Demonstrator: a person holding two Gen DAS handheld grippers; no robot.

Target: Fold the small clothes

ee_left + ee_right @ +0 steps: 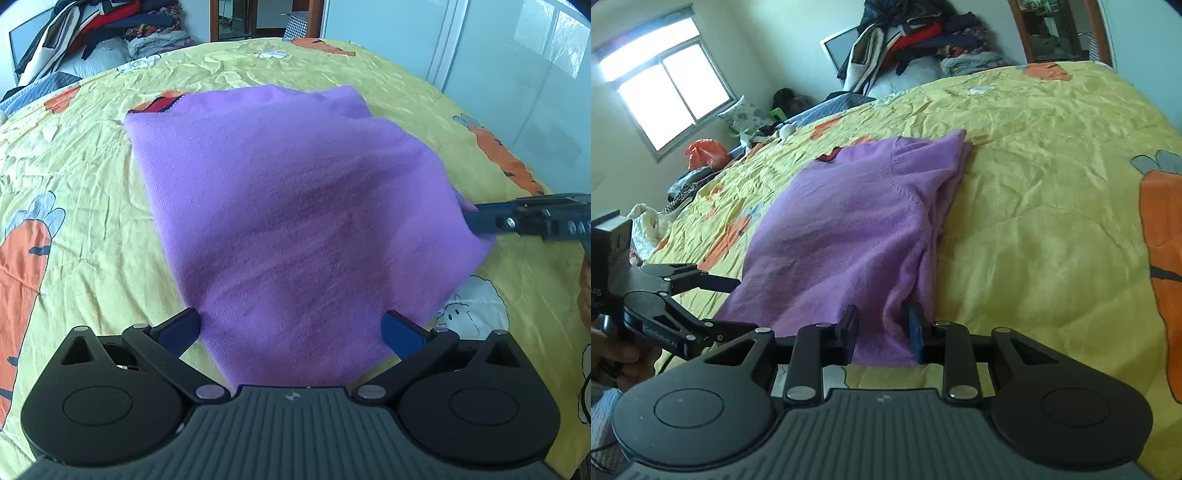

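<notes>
Lying across a yellow carrot-print bedspread [92, 155], the purple knit sweater [280, 206] is held by its near hem at two points. At the left, the left gripper [291, 325] has its jaws set wide apart with hem cloth bunched between them; whether the pads actually press on the fabric cannot be told from either view. At the right, the right gripper [882, 328] has its jaws brought close together and clamped on a gathered fold at the sweater's near right corner. Gripping both near corners likely serves to lift the hem evenly, so that the lower half can be carried toward the red-trimmed neckline [162, 105] at the far end. Beyond the far left edge of the bed sits a pile of clothes [916, 40], presumably awaiting folding.
</notes>
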